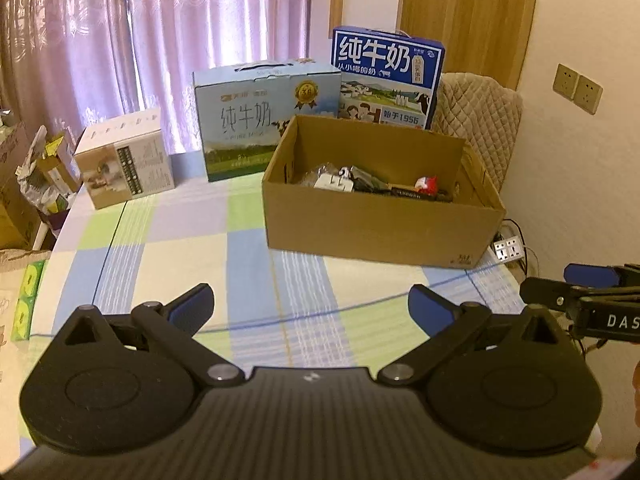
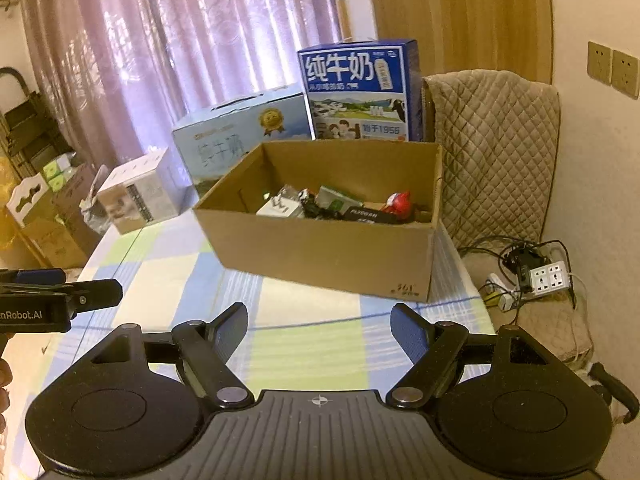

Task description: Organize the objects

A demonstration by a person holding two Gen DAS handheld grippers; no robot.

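While both tools, left tool (image 1: 311, 304) and right tool (image 2: 320, 326), hover apart and empty, the cardboard box (image 2: 320, 248) (items already inside) sits ahead on the bench (image 1: 180, 240), nearer the right.

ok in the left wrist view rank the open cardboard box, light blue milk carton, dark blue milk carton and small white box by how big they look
1. open cardboard box, nearest
2. light blue milk carton
3. dark blue milk carton, partly hidden behind the cardboard box, so unsure against 2
4. small white box

soft daylight glows through the curtain (image 1: 132, 40); slightly blurry, fisheye-bent, dark corners
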